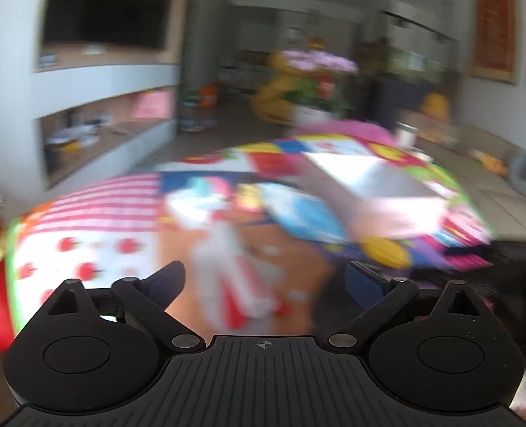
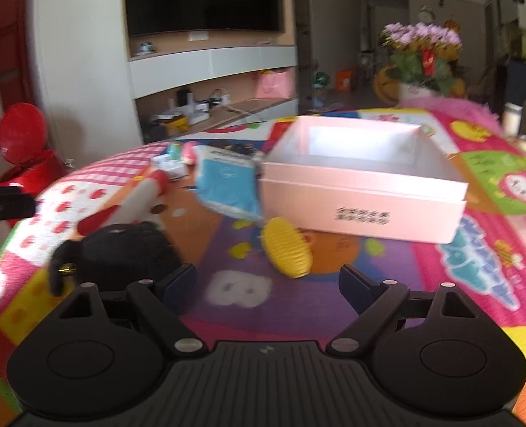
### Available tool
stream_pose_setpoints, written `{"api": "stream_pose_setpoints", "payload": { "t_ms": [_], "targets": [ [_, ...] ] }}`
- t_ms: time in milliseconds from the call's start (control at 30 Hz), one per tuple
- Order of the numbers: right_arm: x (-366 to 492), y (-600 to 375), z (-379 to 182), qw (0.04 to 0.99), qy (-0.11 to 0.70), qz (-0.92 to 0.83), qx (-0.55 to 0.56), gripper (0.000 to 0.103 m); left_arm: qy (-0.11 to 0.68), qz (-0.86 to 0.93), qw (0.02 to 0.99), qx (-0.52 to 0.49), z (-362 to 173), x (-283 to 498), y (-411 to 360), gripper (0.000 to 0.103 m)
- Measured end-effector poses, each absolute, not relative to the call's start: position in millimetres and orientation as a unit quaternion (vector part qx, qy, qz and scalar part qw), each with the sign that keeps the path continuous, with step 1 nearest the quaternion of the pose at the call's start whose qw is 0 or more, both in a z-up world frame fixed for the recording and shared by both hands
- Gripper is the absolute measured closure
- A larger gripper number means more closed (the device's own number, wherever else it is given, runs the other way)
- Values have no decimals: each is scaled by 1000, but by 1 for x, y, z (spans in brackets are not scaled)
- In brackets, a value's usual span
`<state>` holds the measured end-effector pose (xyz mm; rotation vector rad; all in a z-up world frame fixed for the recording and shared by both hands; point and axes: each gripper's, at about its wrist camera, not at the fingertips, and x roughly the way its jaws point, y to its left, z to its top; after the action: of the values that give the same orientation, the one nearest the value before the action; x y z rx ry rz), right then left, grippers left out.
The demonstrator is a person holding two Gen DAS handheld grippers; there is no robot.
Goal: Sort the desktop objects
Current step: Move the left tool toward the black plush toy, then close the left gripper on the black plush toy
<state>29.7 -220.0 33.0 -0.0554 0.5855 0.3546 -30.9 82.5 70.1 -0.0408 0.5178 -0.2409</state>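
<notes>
2 pairs of tongs hang over a counter draped in a bright patchwork cloth (image 2: 476, 163), and neither has hold of anything. The left tongs (image 1: 263, 281) stand spread about as wide as they go, empty, with a white-and-red pen-like object (image 1: 234, 277) lying blurred on the cloth below the gap between their tips. The right tongs (image 2: 266, 281) are also apart and empty, aimed at the near middle of the counter, where a yellow ribbed disc (image 2: 287, 251) lies just ahead of them.

The open white box (image 2: 362, 181) sits towards the counter's far right part, and nothing shows inside it from this angle. A blue-and-white packet (image 2: 227, 181) leans against the box's left wall, the yellow disc lies just beside its near wall, and a black object (image 2: 127, 249) with a small brass fitting rests near the left edge beside the pen-like object. A few small pastel items (image 2: 179, 154) lie near the far edge.

The sorting looks barely begun. For the disc, the right tongs should probably drop low and square up so both pads meet its ribbed rim, then close firmly, since a round edge may squirt out. The left view is badly smeared, so steadying that hand before closing on the pen would help.
</notes>
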Motion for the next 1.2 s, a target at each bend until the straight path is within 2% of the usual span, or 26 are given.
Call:
{"api": "stream_pose_setpoints", "payload": {
  "t_ms": [33,100,267,333,367,667,833,1200],
  "targets": [
    [35,-220,32,943,287,163,-35,34,259,-138,956,-9,68,-32,72,3],
    [51,-220,30,939,302,158,-40,49,271,-165,948,15,60,-32,49,3],
    [75,-215,22,929,321,177,-41,57,300,-164,939,38,36,-24,17,3],
    [78,-214,20,926,330,181,-44,68,308,-157,937,41,30,-19,13,3],
    [79,-214,18,925,333,178,-48,69,310,-153,937,44,29,-18,13,3],
    [80,-237,13,936,327,106,-72,66,299,-93,948,62,34,-14,42,2],
    [76,-239,15,937,324,118,-52,46,294,-71,951,66,38,-11,50,2],
    [64,-227,20,937,312,146,-59,35,314,-134,939,40,25,-15,30,3]
  ]
}}
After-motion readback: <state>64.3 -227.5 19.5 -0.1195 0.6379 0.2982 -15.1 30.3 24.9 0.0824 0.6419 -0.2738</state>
